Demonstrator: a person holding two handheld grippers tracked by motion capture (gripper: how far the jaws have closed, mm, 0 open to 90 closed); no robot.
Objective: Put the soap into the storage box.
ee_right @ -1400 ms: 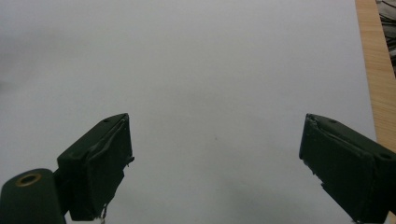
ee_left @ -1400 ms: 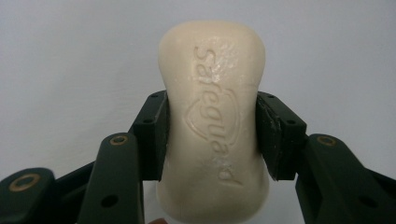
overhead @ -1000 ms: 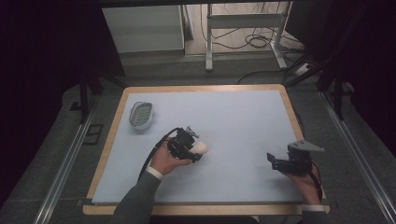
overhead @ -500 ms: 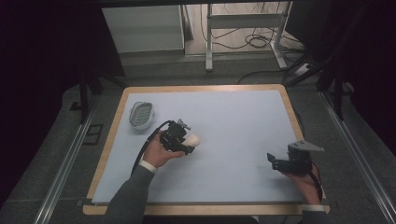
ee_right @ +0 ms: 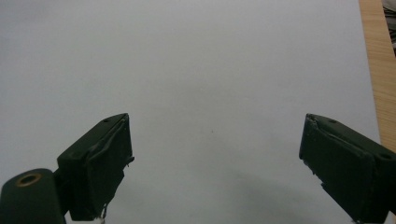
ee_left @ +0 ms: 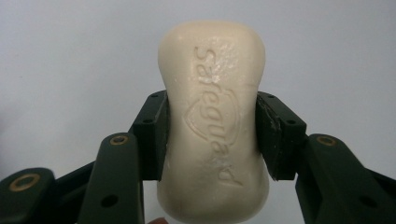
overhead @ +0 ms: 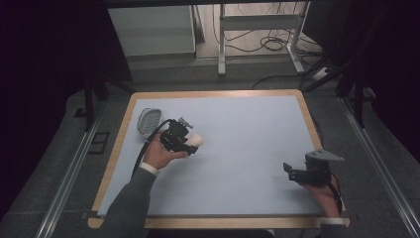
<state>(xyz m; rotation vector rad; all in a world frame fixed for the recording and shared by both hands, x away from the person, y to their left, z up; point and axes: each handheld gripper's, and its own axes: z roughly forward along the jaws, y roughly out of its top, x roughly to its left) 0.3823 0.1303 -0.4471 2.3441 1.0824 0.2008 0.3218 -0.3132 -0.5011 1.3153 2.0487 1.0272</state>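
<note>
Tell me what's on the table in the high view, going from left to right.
Soap dish → left gripper holding a bar of soap → right gripper, jaws open.

Lab: framed table (overhead: 119, 148), floor cables (overhead: 257, 44)

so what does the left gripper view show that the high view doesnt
Left gripper view alone: the embossed lettering on the soap bar and the pads of the left tongs pressing its two sides.

High view alone: the soap dish near the mat's far left corner, the right tongs standing apart at the near right, and the wooden table edge.

Both: the pale soap clamped in the left tongs over the light blue mat.
</note>
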